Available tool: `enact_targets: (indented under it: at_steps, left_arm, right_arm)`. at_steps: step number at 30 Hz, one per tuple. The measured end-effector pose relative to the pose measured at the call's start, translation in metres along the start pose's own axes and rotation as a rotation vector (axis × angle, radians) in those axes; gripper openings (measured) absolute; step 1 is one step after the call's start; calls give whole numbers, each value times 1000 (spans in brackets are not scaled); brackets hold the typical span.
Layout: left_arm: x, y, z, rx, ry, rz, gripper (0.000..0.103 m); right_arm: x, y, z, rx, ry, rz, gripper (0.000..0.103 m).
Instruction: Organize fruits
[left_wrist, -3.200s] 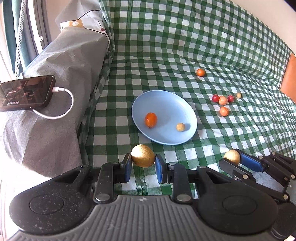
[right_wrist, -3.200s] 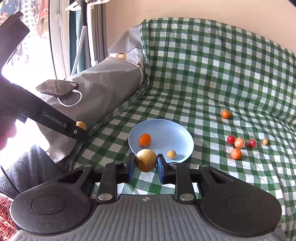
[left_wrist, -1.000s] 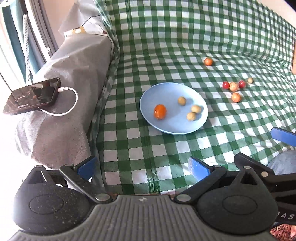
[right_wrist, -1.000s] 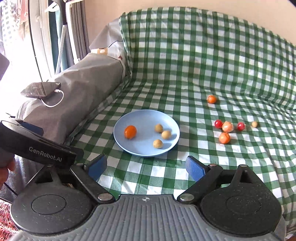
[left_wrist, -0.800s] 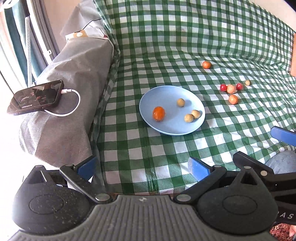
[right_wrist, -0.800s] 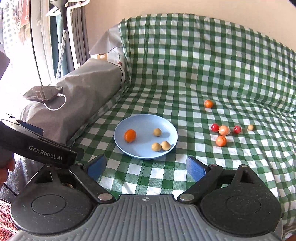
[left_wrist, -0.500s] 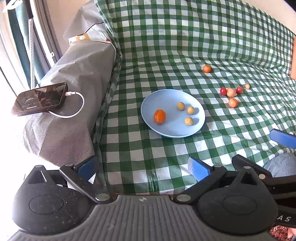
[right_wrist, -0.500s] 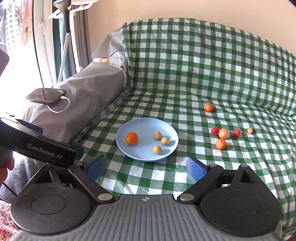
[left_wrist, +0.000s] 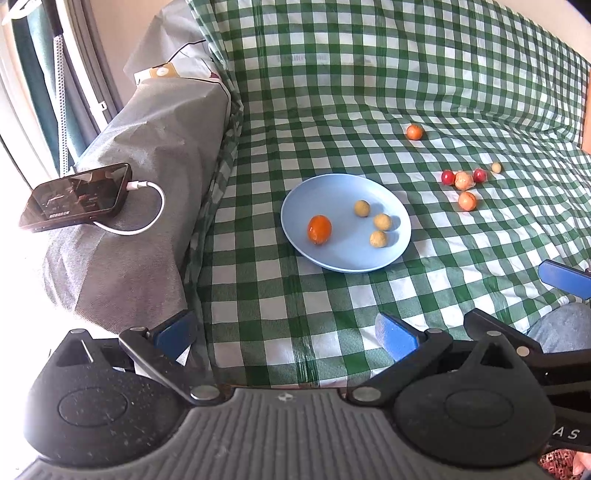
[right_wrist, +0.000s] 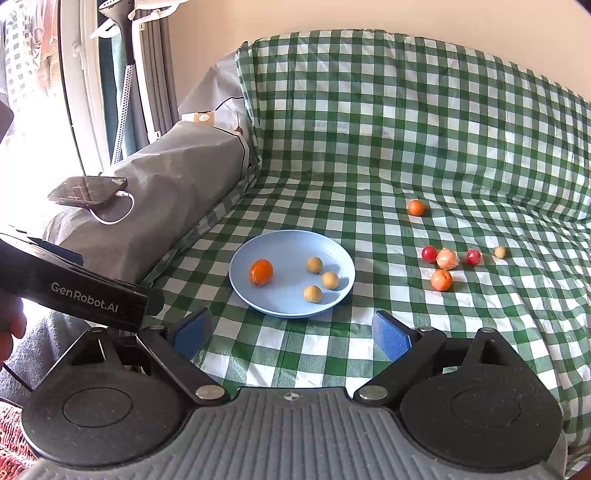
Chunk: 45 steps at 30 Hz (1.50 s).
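Right wrist view shows the right tool (right_wrist: 291, 332) with jaws spread wide and empty, hanging short of the plate (right_wrist: 291, 236); the left tool (left_wrist: 284, 332) is likewise agape and empty. Four fruits lie on the plate: one orange (right_wrist: 260, 272) and three tan balls (right_wrist: 314, 264). Six more sit loose on the checked cloth (right_wrist: 369, 147) to the right: three orange, two red (right_wrist: 429, 253), one tan. Next, I judge, comes reaching right for a loose fruit.

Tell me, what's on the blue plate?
The blue plate holds one orange fruit and three small tan balls, all apart from each other. What lies under the plate is hidden, since it covers the checked cloth there.
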<state>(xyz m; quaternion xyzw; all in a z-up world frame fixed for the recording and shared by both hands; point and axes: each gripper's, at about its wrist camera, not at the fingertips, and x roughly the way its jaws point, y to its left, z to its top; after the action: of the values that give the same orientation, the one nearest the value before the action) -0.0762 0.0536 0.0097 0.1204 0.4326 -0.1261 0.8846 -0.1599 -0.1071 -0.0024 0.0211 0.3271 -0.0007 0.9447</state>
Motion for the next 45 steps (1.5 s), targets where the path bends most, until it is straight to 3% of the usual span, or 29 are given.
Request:
enact_targets:
  at_steps: [16,22,27,32,38,45]
  left_arm:
    - [19,-16,20,29,38,-8,103]
    - [41,-36,43,50,80,-10,103]
    - [64,-70,72,75,69,-28,103]
    - [104,-117,109,150,55,-63,103]
    - [176,-178,152,261,45,-121,103]
    - [270,-228,194,369,104,-171,103]
  right_arm:
    - [27,-27,-2,147,44,-25,94]
    - [37,-57,-9,257,30,-122,94]
    - [50,-98,-22,356,43,-238,94]
    - [76,-142,-25,360,14,-350,94]
    - [136,-210,-16,341,-25,-480,94]
    - [221,-279,-5,362,0,-462,94]
